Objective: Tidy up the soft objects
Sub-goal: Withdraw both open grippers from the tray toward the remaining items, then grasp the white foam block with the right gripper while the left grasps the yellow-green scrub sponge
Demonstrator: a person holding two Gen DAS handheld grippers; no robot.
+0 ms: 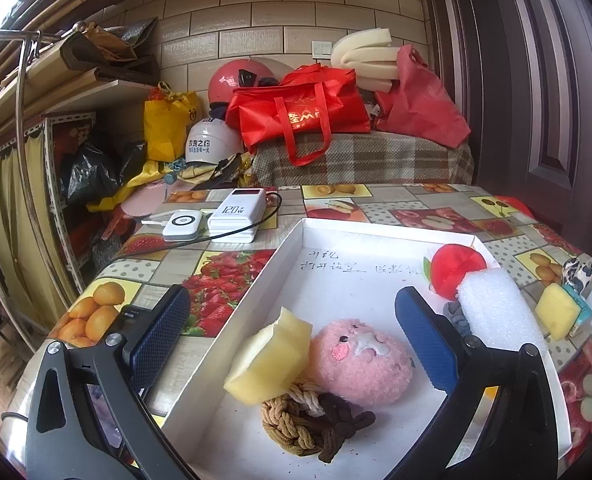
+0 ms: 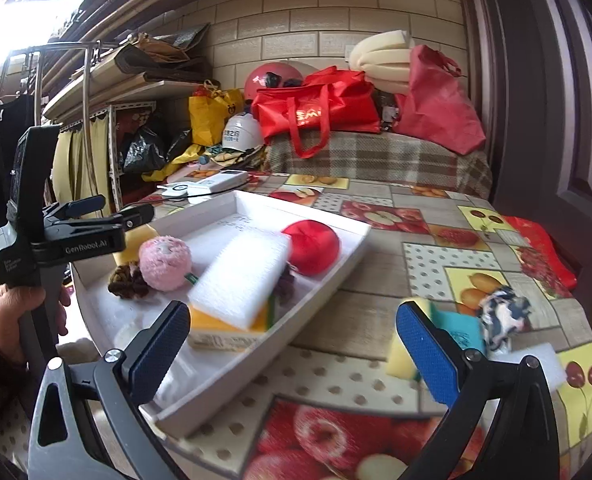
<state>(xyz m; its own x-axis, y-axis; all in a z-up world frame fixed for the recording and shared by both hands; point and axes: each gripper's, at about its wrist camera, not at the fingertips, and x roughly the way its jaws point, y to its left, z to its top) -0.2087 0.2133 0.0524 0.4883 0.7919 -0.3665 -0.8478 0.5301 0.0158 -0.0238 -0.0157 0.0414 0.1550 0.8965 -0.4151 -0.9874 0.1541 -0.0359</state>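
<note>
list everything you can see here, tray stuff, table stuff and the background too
white tray: 1, white, on the fruit-print table
yellow sponge: 1, yellow, in tray, leaning on the plush
pink plush: 1, pink, in tray
braided hair ties: a cluster, tan, cream, brown, in tray by the plush
red ball: 1, red, far part of the tray
white foam block: 1, white, in tray on other items
sponges: a few, yellow and teal, on table outside tray
patterned cloth: 1, black-white, beside them
power banks: 2, white, far table edge
red bags: 2, red, background bench
helmets: 2, red and white, background
left gripper: open, over tray
right gripper: open, at the tray's edge
</note>
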